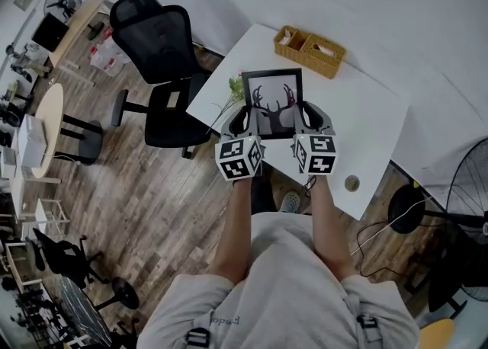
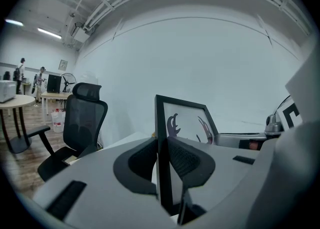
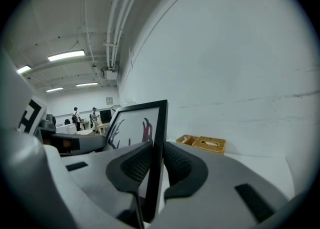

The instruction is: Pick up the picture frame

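Observation:
The picture frame (image 1: 272,100) is black-edged with an antler print, and I hold it upright over the white table (image 1: 370,130). My left gripper (image 1: 242,122) is shut on its left edge and my right gripper (image 1: 306,118) is shut on its right edge. In the left gripper view the frame (image 2: 184,119) stands edge-on between the pads of the left gripper (image 2: 163,162). The right gripper view shows the same on the other side: the frame (image 3: 134,125) is pinched by the right gripper (image 3: 152,167).
A wicker basket (image 1: 309,50) with two compartments sits at the table's far side. A green sprig (image 1: 235,90) lies by the frame's left edge. A small round cap (image 1: 351,183) rests near the table's front. A black office chair (image 1: 156,43) stands left of the table.

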Available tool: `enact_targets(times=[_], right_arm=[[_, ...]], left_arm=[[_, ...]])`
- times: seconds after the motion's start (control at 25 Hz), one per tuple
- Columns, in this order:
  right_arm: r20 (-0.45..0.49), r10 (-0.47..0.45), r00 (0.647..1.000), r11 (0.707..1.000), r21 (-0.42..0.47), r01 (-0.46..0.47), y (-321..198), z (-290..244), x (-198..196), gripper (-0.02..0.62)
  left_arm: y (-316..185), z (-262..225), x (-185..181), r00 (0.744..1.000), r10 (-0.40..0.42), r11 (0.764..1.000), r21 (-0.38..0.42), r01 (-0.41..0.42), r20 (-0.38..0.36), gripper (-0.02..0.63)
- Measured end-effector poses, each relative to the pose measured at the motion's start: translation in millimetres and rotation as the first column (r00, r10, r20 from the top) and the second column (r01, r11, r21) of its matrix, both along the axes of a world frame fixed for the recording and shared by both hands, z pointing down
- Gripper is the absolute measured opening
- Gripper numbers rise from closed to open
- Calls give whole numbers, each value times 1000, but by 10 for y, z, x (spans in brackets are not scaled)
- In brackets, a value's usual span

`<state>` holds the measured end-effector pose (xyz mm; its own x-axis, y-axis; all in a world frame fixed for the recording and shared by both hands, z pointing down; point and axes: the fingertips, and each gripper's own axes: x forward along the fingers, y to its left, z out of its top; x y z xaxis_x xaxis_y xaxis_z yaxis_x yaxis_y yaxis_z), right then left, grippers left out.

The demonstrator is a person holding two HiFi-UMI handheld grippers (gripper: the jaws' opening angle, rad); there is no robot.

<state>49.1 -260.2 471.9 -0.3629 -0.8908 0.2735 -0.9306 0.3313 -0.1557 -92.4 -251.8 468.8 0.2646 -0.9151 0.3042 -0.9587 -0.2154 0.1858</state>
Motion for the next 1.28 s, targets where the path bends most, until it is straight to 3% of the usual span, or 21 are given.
enact_targets(times=[1.28], right_arm=[[-19,-14,1000,999,-31,13,-245,130,-175,77]], left_arm=[[-270,147,-167,1000,28,999,-45,-28,7,86]])
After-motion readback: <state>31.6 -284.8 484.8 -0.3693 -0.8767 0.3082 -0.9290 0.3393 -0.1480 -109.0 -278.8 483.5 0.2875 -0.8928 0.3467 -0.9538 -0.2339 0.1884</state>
